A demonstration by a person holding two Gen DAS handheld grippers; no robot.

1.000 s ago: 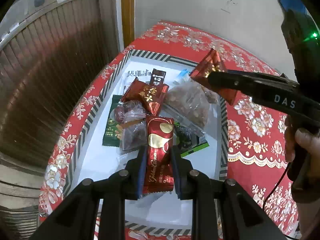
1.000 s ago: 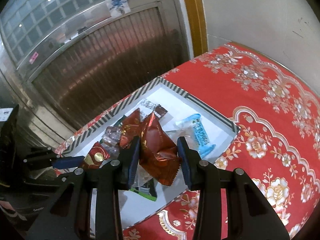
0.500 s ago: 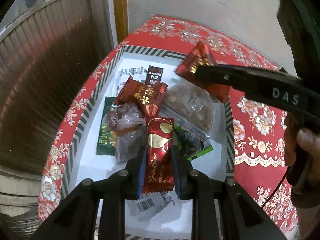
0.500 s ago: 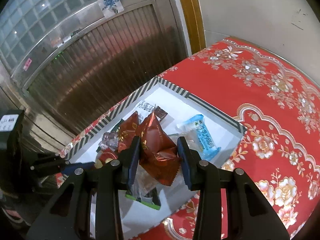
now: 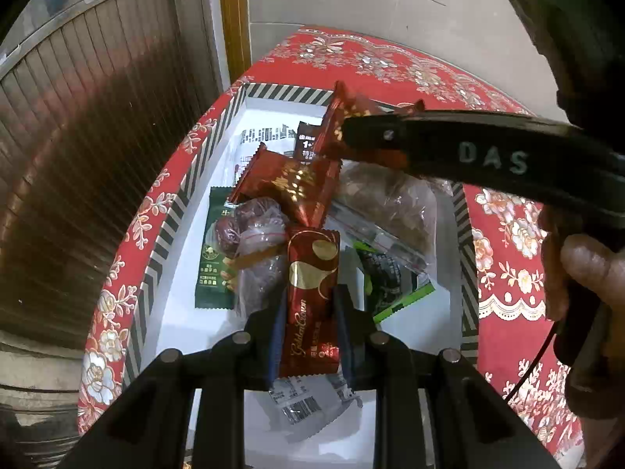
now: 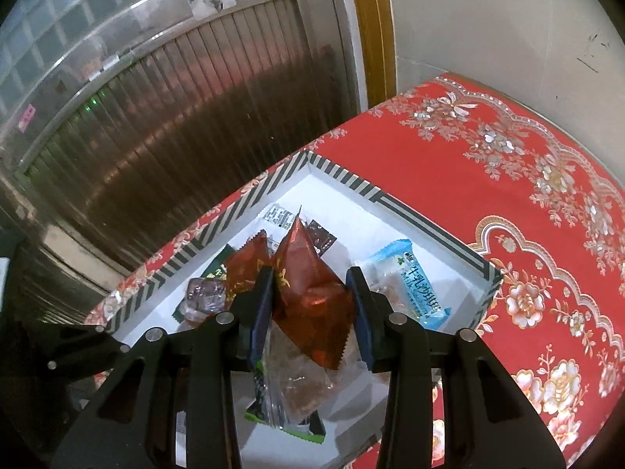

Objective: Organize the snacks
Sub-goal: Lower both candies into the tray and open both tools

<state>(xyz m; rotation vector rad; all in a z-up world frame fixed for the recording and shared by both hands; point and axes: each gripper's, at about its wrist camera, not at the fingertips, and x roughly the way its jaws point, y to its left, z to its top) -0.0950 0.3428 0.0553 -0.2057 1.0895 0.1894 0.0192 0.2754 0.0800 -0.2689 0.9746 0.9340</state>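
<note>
Currently, both grippers are hanging over the striped box (image 5: 187,191), each carrying one snack above the pile inside it. The left gripper (image 5: 308,312) is clamping a red-and-gold bar (image 5: 312,273) by its lower half, jaws nearly closed on the narrow wrapper, so the bar is standing lengthwise out past the fingertips; this hold is probably leaving the free end clear for laying down in the box. The right gripper (image 6: 312,305) is pinching a crinkled dark red pouch (image 6: 308,293) across its width, jaws pressing the puffed wrapper from both sides, above the middle of the box; in the left view the same pouch is showing at the box's far side, behind the right finger marked DAS. A hand (image 5: 586,273) is gripping the right handle outside the box's right wall. Counted inside the box: one blue packet (image 6: 410,285) near the right wall, one red packet (image 5: 289,183) in the middle, one green sachet (image 5: 213,265) toward the left wall, one clear bag of dates (image 5: 250,230) beside it, one clear bag of brown pieces (image 5: 390,203), and one green-edged packet (image 5: 394,285) under that bag. Smaller printed sachets at the far and near ends are partly hidden, so their count cannot be told. The box is sitting on a red floral cloth (image 6: 508,195).
</note>
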